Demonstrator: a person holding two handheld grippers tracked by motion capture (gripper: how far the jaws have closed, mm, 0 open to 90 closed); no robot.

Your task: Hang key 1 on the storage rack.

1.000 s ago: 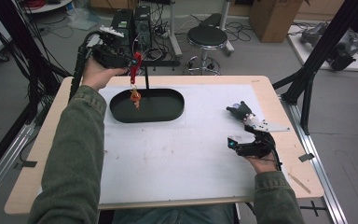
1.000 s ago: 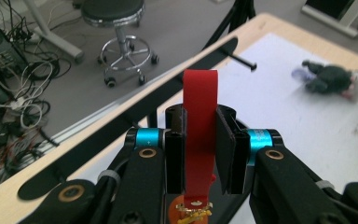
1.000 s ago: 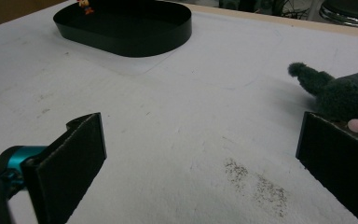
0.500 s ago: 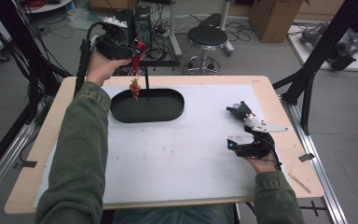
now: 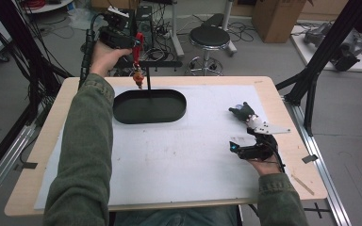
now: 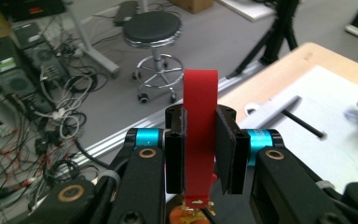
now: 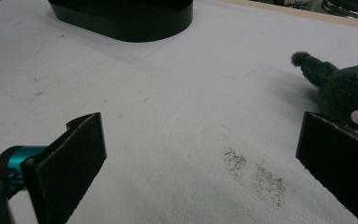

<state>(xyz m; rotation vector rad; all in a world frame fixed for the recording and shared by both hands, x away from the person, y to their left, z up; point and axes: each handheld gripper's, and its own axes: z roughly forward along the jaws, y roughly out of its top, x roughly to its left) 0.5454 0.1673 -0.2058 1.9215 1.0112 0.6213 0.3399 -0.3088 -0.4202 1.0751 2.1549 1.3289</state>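
My left gripper is raised past the table's far left edge, shut on a red strap. A small orange charm dangles from the strap beside a thin black post. The post rises from the far rim of a black oval base. In the left gripper view the pads press the strap from both sides, and the orange charm peeks out below. My right gripper rests open at the table's right side. A dark plush toy with a pink nose lies by its right pad.
A white sheet covers most of the wooden table. A round stool and tangled cables lie on the floor beyond the far edge. Black frame legs stand at the table's right.
My left gripper has lifted and drawn away toward the far edge, carrying the strap; the orange charm has risen from above the oval base to beside the post's top. The right hand stayed still.
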